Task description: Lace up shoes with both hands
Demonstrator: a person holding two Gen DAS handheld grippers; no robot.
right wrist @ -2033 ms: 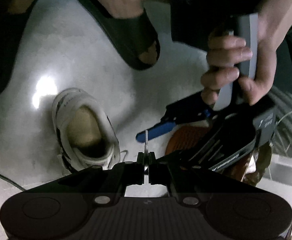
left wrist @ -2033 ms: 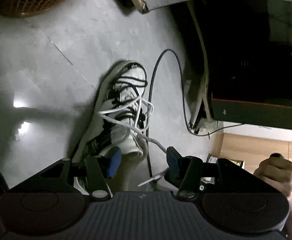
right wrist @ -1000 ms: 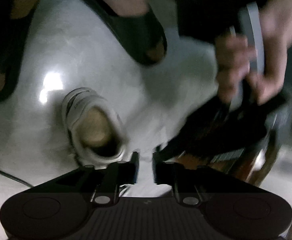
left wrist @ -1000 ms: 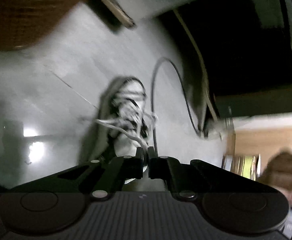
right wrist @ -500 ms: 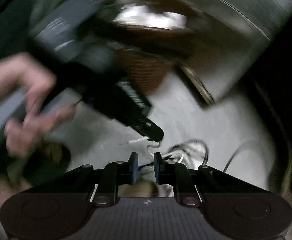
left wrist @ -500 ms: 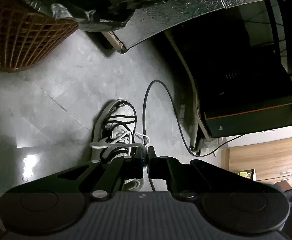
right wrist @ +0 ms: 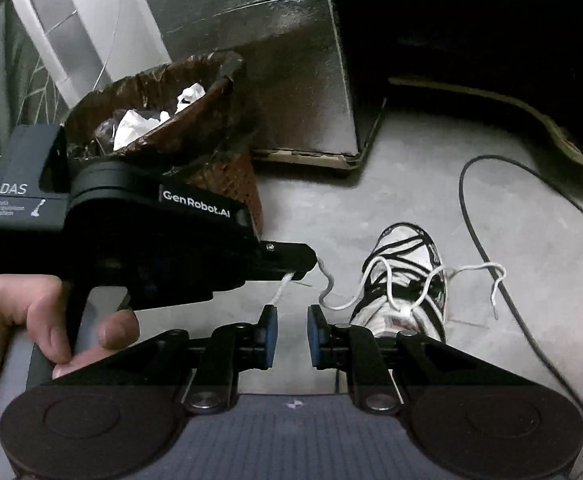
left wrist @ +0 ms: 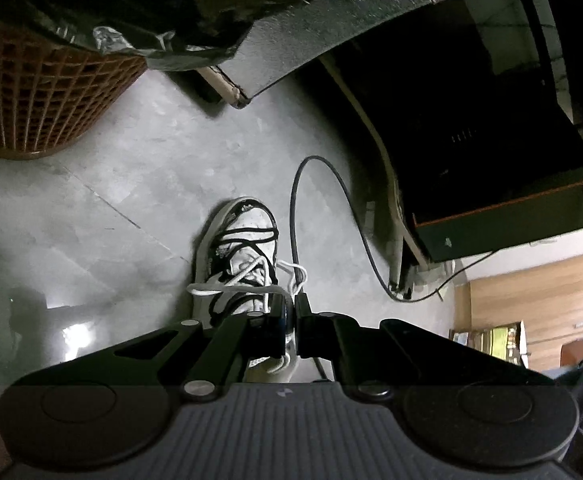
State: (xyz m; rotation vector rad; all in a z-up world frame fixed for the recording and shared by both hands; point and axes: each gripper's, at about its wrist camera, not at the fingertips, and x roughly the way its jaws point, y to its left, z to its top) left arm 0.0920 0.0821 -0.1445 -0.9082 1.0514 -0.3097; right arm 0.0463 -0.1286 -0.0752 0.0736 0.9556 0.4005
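Gripped white lace (left wrist: 227, 290) clenched in left claw (left wrist: 289, 316); right claw (right wrist: 291, 332) released, empty. Needed next: lace drawn taut off shoe (right wrist: 407, 280), then pinched near its tip.

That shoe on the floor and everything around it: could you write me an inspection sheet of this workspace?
Surface: grey tiled floor, glossy, bare around the shoe.
Job's things: white shoe with black trim; white lace loose, one end trailing on the floor.
Clutter: brown mesh bin with a dark liner and crumpled paper.
Grippers: left gripper shut on a lace end; right gripper open, nothing between its pads.
Cables: black cable looping beside the shoe.
Surroundings: silvery cabinet, dark space under furniture.
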